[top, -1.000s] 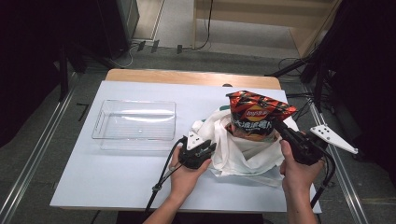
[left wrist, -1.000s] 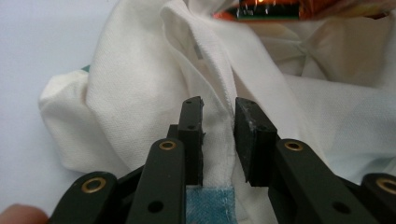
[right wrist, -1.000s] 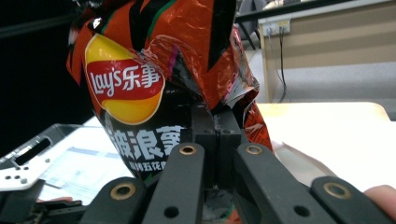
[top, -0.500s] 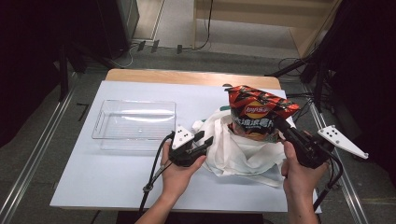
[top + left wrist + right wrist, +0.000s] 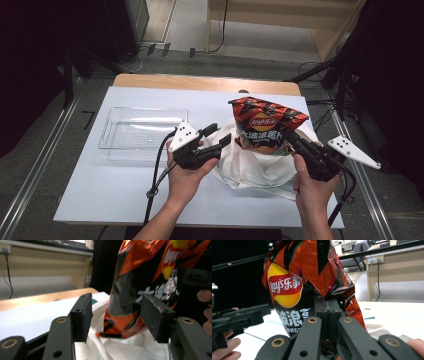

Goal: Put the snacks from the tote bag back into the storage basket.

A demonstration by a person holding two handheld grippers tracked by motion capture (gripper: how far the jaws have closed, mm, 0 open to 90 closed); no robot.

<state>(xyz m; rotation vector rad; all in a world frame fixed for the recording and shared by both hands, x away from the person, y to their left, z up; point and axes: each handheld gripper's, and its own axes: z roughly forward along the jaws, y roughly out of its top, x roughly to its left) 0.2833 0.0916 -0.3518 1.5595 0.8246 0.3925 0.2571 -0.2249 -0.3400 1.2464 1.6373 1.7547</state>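
Over the white cloth bag (image 5: 250, 167) on the right half of the table (image 5: 100, 200), a red and black chip packet (image 5: 265, 125) stands partly lifted out of the bag's mouth, pinched at its right side by the right gripper (image 5: 295, 141), whose jaws are clamped flat together on a fold of the foil (the right gripper view shows the pads (image 5: 328, 312) pressed into the packet's lower edge). To the packet's left, the left gripper (image 5: 221, 142) has just been opening and now stands about half spread, nothing pressed between its pads (image 5: 82, 315), with the packet's bottom corner beyond them and the cloth below. My reading is that the packet is being drawn out of the bag, probably bound for the clear plastic tray (image 5: 142, 132) at the table's left. To do it well, I would keep the right pinch firm and lift straight up until the bottom clears the cloth rim, since foil slips and a snagged corner would drag the bag along. The free left gripper could pin the cloth down or take the packet's lower left corner to steady it before carrying it across.
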